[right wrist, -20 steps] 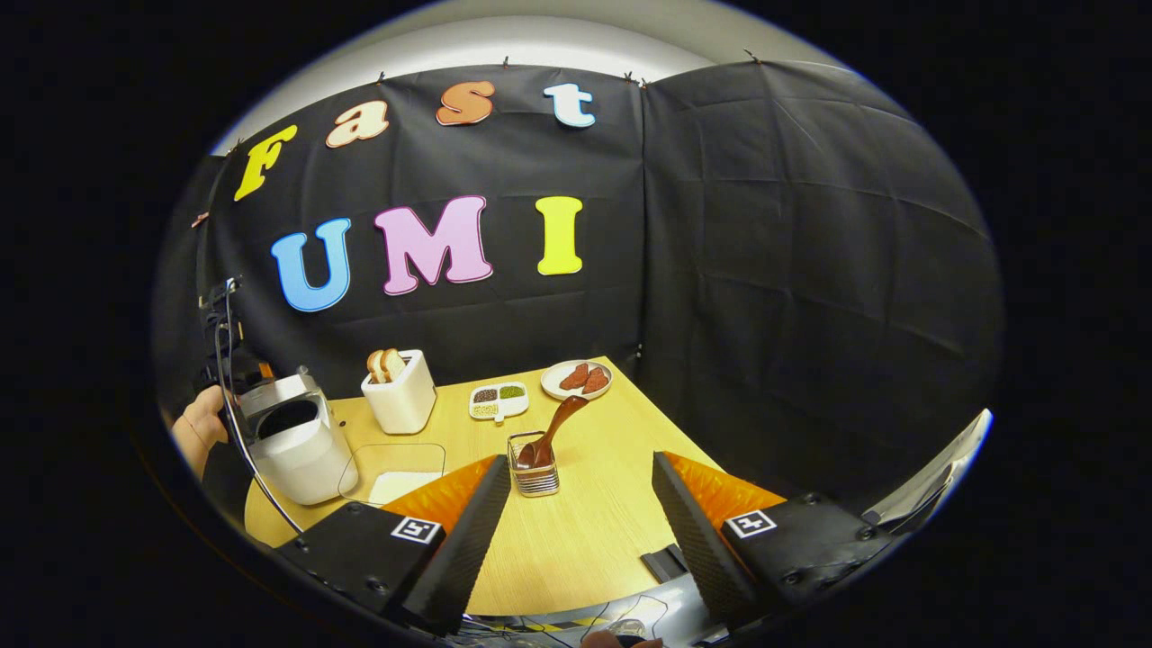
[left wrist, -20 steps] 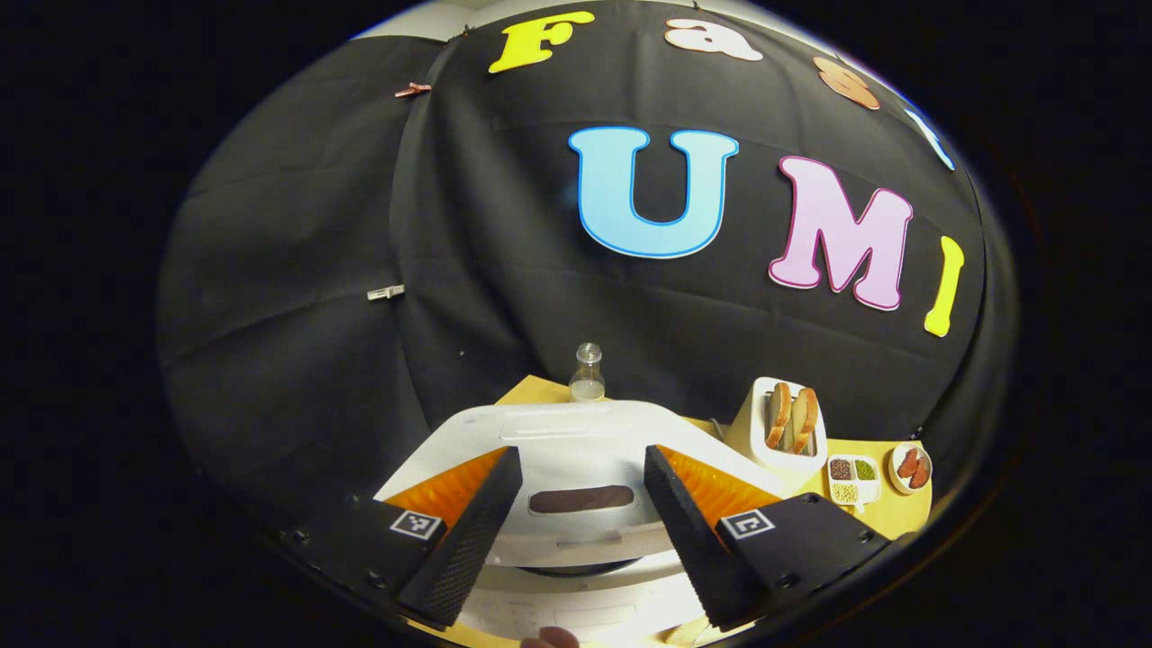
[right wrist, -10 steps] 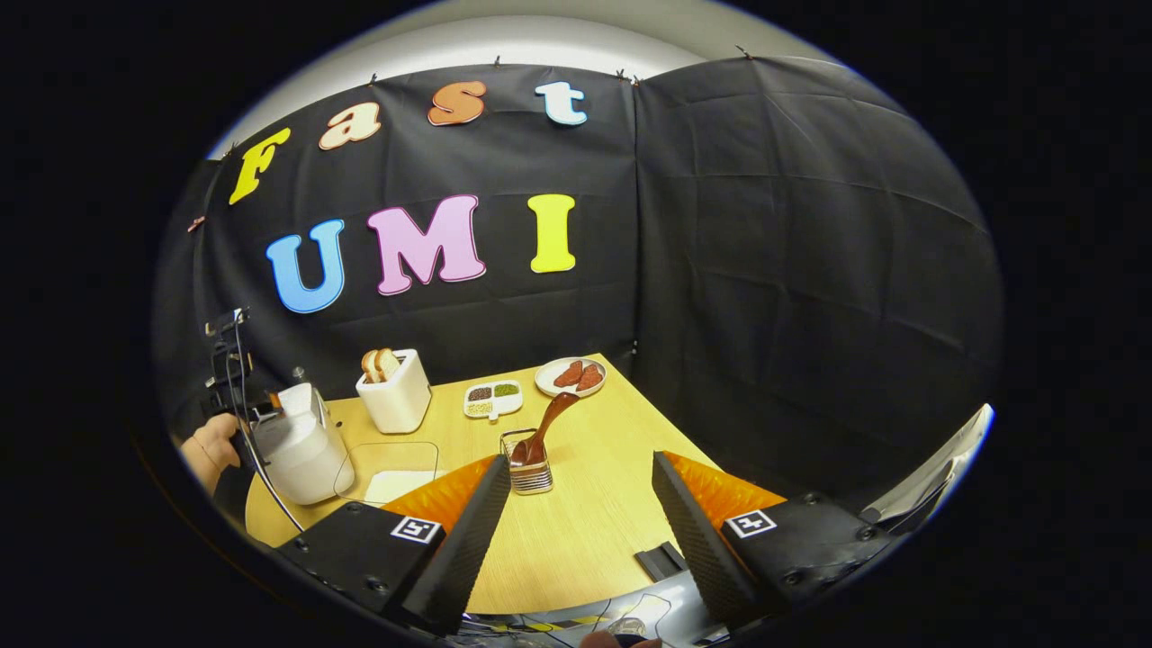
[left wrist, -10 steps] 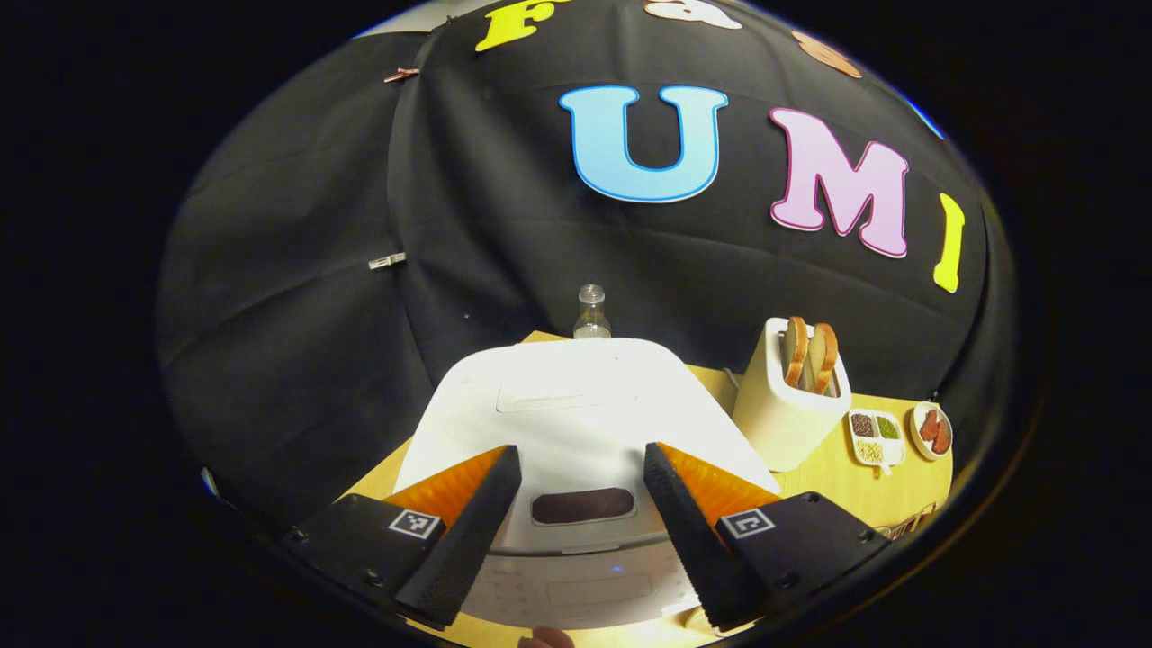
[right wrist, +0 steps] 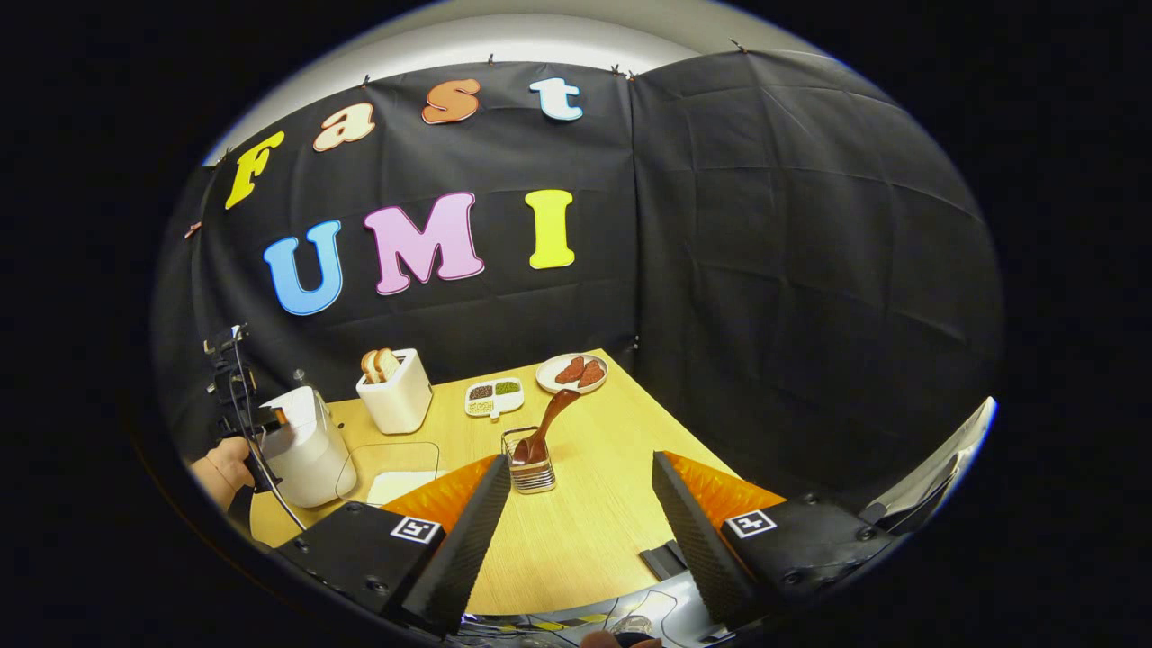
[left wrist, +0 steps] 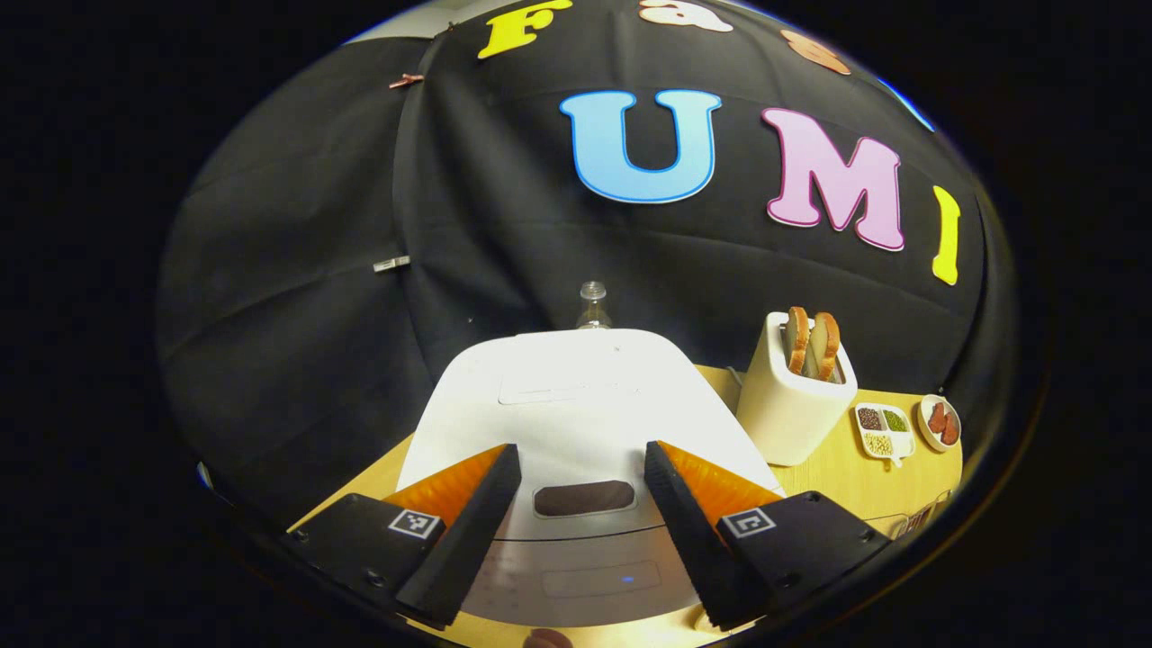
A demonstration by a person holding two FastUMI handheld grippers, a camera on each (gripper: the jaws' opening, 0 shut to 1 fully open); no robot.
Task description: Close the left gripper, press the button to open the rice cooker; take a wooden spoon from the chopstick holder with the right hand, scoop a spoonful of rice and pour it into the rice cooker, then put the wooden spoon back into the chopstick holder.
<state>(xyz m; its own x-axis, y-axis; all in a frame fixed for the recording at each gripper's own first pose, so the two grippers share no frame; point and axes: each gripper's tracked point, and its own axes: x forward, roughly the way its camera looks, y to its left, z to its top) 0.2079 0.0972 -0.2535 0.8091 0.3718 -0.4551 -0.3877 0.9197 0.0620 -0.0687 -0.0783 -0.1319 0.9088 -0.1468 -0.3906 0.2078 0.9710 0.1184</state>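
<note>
White plastic made the body of the rice cooker [left wrist: 576, 423], which stood with its lid down right in front of the left gripper [left wrist: 576, 531]. That gripper's fingers were wide apart and held nothing; between them showed the dark window on the front of the cooker. In the right gripper view the rice cooker [right wrist: 301, 445] stood at the left edge of the wooden table [right wrist: 576, 531], and a hand [right wrist: 220, 468] held the left gripper just beside it.

The wooden spoon [right wrist: 547, 425] stood in the chopstick holder [right wrist: 531, 463], near the middle of the table. Its long axis leaned: the lower end sat down in the holder and the upper end pointed up and to the right, toward the back corner. The right gripper [right wrist: 580, 540] hovered near the holder with its fingers wide apart and empty.

A clear tray [right wrist: 391, 468] with white rice in it lay between the cooker and the holder. A toaster [right wrist: 396, 400] held two slices of bread. A small divided dish [right wrist: 495, 398] held grains in different colours, and a plate [right wrist: 573, 372] held reddish pieces of food.
</note>
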